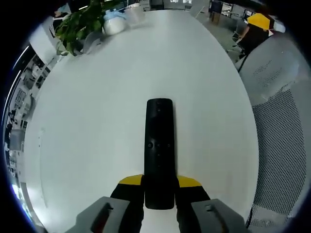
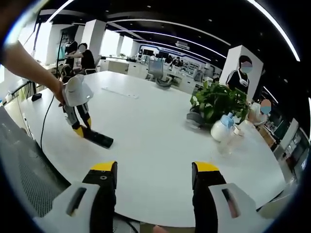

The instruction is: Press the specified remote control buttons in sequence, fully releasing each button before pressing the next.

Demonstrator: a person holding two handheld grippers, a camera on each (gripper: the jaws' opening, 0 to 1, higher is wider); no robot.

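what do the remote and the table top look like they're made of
Remote control: looks like black plastic, matte, with only a dull sheen along its top face and small moulded buttons.
Table: a smooth white top, probably laminate or painted board; it shows soft, even reflections and no grain. The exact material can't be told from the look alone.

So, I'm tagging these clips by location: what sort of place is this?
Probably an open-plan office: a large white meeting table with a potted plant, mesh office chairs, and desks with monitors behind.
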